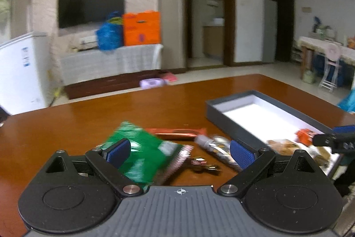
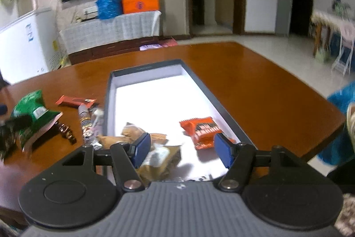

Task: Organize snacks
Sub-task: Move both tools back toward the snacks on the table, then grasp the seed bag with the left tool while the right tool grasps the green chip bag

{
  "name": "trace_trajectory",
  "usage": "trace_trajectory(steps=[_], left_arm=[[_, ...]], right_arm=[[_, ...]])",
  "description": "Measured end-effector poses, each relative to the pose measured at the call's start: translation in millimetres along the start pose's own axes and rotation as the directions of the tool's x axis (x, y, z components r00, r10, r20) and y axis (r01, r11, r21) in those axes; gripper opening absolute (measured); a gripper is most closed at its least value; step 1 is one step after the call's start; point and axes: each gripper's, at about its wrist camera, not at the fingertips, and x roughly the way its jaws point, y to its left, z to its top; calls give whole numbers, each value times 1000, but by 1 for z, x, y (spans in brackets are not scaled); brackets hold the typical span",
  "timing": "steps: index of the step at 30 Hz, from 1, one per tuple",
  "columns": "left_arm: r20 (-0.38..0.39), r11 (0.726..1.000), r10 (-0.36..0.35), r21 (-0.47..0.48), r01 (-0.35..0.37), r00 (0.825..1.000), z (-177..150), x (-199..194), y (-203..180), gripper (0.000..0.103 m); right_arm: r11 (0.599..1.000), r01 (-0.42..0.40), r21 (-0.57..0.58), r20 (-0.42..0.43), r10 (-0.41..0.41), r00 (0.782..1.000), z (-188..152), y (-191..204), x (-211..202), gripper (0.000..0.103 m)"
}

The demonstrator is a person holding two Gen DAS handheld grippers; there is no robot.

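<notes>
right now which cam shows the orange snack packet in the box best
The right wrist view: the orange packet lies whole on the box's white floor, ahead of the open right gripper. The left wrist view shows only a blurred piece at the box's near end.

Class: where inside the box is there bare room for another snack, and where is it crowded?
The box is bare across its far half, up to the far wall. Its near end is crowded: brown packets left, orange packet right. Loose snacks crowd the table left of the box.
</notes>
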Motion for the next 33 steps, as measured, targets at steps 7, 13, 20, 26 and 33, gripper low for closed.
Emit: trace_trajectory(steps=[7, 13, 20, 26, 33], left_arm=[[-16, 993, 83, -78, -84, 996, -3, -17, 47, 97], [-37, 968, 153, -197, -157, 988, -9, -32, 83, 103], [-128, 947, 178, -248, -206, 976, -12, -22, 98, 103], [-209, 936, 175, -269, -229, 962, -17, -9, 104, 102], [-263, 932, 148, -286, -224, 953, -22, -1, 108, 100]], right_arm=[[993, -119, 22, -25, 120, 992, -3, 35, -5, 66], [972, -222, -80, -1, 222, 975, 4, 83, -15, 72], [924, -326, -201, 50, 342, 939, 26, 139, -22, 82], [876, -372, -307, -1, 390, 921, 42, 180, -14, 84], [836, -423, -349, -127, 405, 906, 62, 212, 14, 85]])
